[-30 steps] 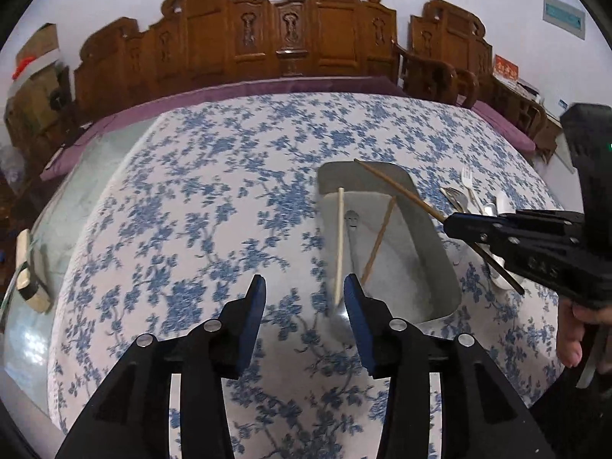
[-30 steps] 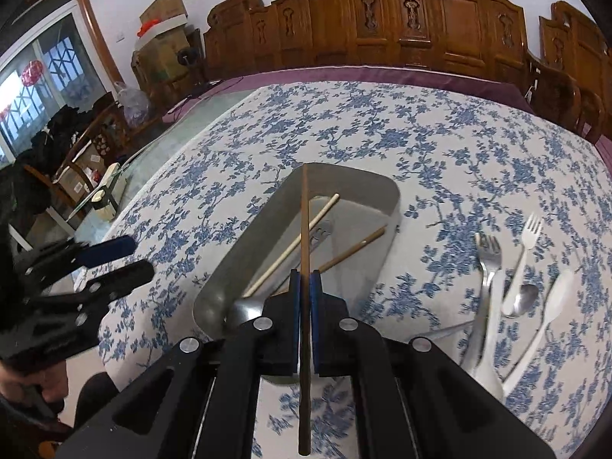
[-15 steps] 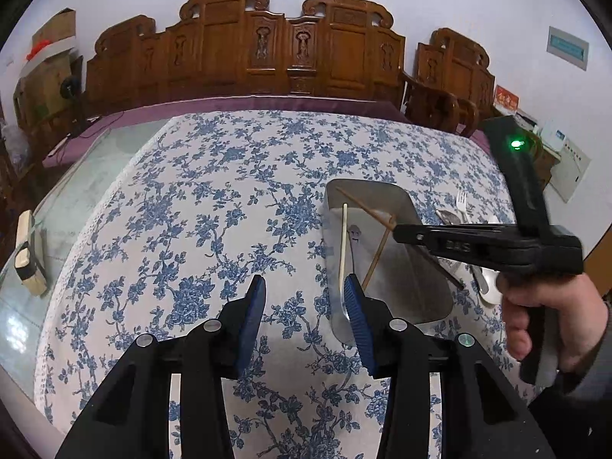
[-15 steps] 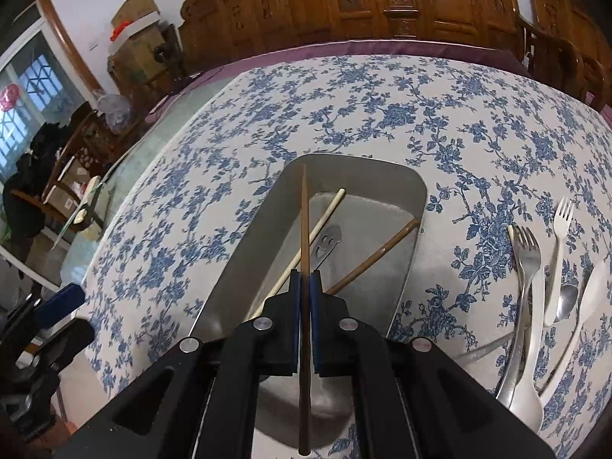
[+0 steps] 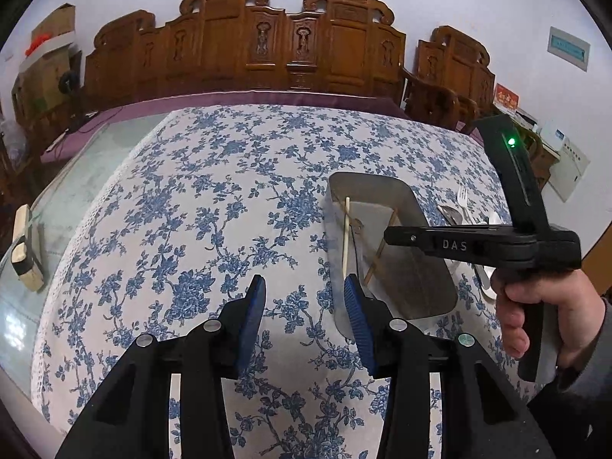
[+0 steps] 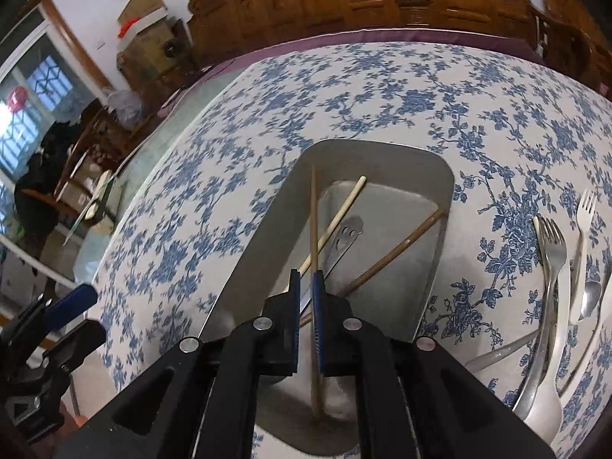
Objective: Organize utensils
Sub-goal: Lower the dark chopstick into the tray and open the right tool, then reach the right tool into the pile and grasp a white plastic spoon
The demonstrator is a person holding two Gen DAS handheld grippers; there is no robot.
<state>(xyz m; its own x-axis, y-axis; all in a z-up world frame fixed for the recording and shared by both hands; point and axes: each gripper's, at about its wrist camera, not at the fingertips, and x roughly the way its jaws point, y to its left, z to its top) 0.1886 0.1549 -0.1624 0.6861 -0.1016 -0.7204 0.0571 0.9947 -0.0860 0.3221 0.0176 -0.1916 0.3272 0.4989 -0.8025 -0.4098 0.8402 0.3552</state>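
Observation:
A metal tray [image 6: 382,149] sits on the blue-flowered tablecloth and holds a pale chopstick [image 6: 344,206], a brown chopstick [image 6: 401,246] and a spoon with a smiley handle [image 6: 346,237]. My right gripper [image 6: 305,273] hangs over the tray's near end, its jaws opening. A second brown chopstick [image 6: 314,222] stands between them, leaning on the right pad, clear of the left pad, its lower end on the tray floor. My left gripper [image 5: 304,283] is open with nothing in it, above the cloth just left of the tray [image 5: 367,183].
Several metal forks [image 6: 552,244], a white fork [image 6: 585,210] and spoons lie on the cloth right of the tray. Carved wooden chairs [image 5: 298,38] line the far side. Bare glass tabletop with a wooden block [image 5: 25,252] lies to the left.
The right gripper came down over the tray and its jaws parted a little, so the brown chopstick slipped down onto the tray floor. The left gripper stayed nearly still.

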